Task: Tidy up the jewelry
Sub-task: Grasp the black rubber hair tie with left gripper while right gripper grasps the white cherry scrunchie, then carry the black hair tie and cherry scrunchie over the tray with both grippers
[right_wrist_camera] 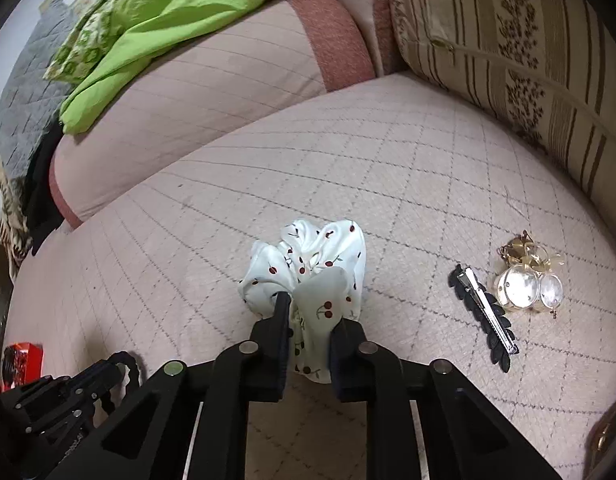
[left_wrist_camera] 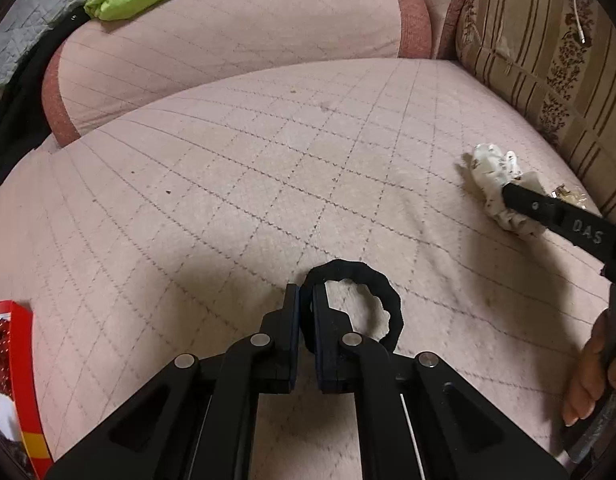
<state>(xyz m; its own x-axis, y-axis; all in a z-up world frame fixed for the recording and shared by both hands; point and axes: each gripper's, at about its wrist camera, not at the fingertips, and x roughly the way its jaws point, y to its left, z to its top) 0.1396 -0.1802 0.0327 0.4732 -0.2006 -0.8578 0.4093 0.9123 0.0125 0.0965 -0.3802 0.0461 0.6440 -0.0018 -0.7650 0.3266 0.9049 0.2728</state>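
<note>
My left gripper (left_wrist_camera: 307,300) is shut on a black scrunchie (left_wrist_camera: 388,300), pinching its left side just above the pink quilted sofa seat (left_wrist_camera: 228,184). My right gripper (right_wrist_camera: 308,316) is shut on a white cherry-print scrunchie (right_wrist_camera: 320,256) resting on the seat; it also shows in the left wrist view (left_wrist_camera: 492,172). A black leaf-shaped hair clip (right_wrist_camera: 482,316) and clear gold-trimmed earrings (right_wrist_camera: 528,280) lie right of the right gripper. A red box (left_wrist_camera: 22,360) sits at the far left edge, also seen small in the right wrist view (right_wrist_camera: 22,360).
A pink bolster cushion (left_wrist_camera: 236,40) lies along the back, with lime-green fabric (right_wrist_camera: 180,20) on it. A striped floral pillow (right_wrist_camera: 528,60) bounds the right side. Grey quilted cloth (right_wrist_camera: 24,112) and dark fabric lie at the left.
</note>
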